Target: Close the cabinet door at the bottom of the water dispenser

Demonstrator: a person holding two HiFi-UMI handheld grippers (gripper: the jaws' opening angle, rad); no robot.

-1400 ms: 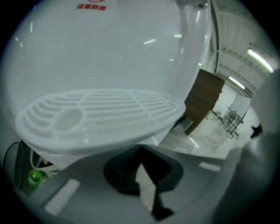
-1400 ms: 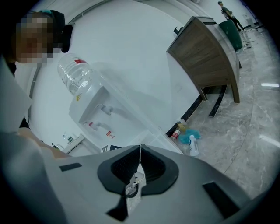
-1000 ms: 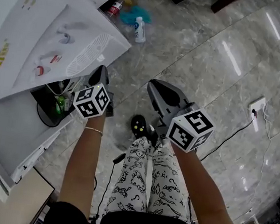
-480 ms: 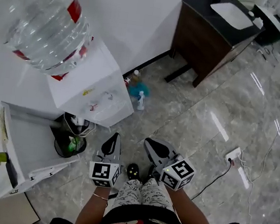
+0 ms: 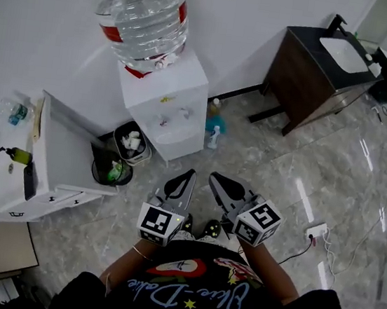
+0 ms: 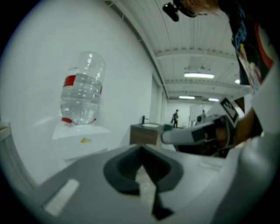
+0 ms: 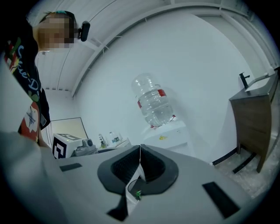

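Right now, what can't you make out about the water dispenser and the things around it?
- Whether the water dispenser is closed at the bottom: the left gripper and right gripper cover its lower part in their own views, and the head view looks down too steeply.
- Contents of the black bin: too small, head view.
- Labels on the floor bottles: too small, head view.
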